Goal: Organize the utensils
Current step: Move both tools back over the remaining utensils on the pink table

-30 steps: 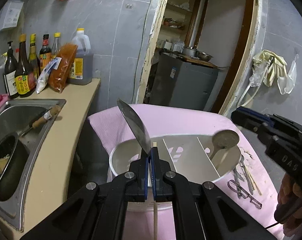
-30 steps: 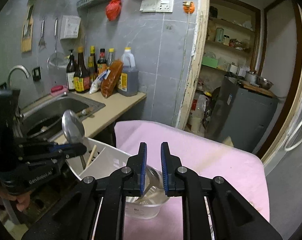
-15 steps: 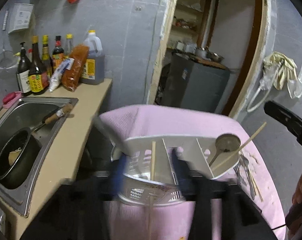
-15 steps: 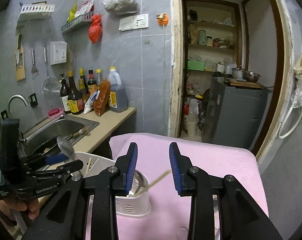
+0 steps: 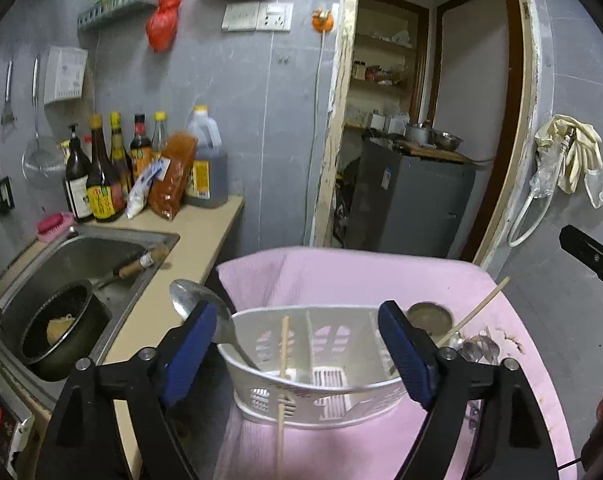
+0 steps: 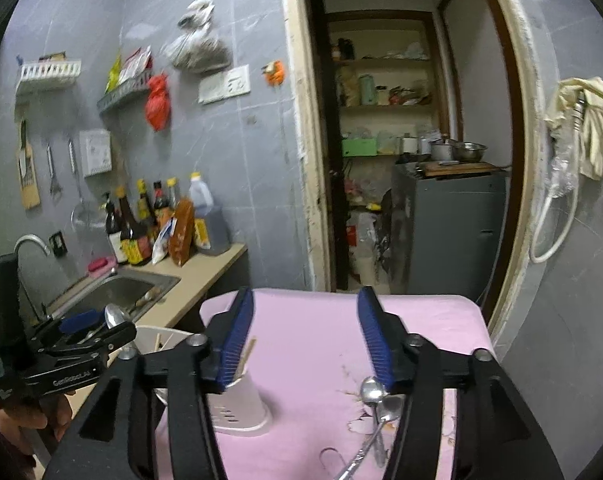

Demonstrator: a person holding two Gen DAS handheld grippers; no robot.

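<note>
Left hand-held gripper (image 5: 301, 344): jaws spread wide, holding nothing. Right hand-held gripper (image 6: 305, 342): jaws wide apart, empty. White divided caddy (image 5: 313, 396) on pink-covered table (image 5: 341, 276): large spoon (image 5: 205, 312) and chopstick (image 5: 283, 344) in left compartment; ladle (image 5: 429, 316) and chopstick at right end. Loose spoons (image 6: 375, 398) lie on table beside caddy.

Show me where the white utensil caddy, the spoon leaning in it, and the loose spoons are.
white utensil caddy (image 5: 301, 410), left wrist view, front wall.
leaning spoon (image 5: 187, 300), left wrist view, bowl.
loose spoons (image 6: 371, 391), right wrist view, upper spoon's bowl.
</note>
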